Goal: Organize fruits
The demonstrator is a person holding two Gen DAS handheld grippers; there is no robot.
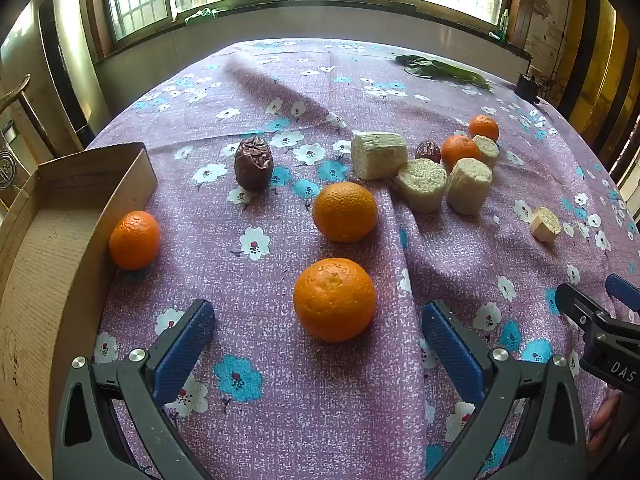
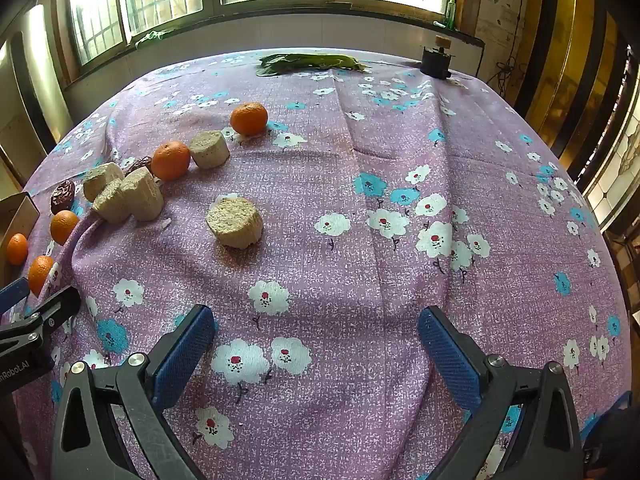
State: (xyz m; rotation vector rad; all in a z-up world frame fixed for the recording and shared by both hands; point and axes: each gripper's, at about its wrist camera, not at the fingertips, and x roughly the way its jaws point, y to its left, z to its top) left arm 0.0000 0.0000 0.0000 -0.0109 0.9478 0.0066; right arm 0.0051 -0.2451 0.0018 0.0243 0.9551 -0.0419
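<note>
Left gripper [image 1: 318, 344] jaws wide apart, nothing clamped; nearest orange [image 1: 334, 299] sits on the table [image 1: 320, 420] just ahead of its fingertips. 2 more oranges beyond: one mid-cloth [image 1: 344, 211], one touching the cardboard box [image 1: 44, 264] wall [image 1: 134, 240]. Red date [image 1: 253, 163] upright further back. Right gripper [image 2: 316, 340] also fully apart, empty, over bare floral tablecloth [image 2: 400, 280]; pale cut cylinder [image 2: 234, 222] ahead of it, 2 oranges [image 2: 170, 160] [image 2: 249, 119] among similar chunks far left.
</note>
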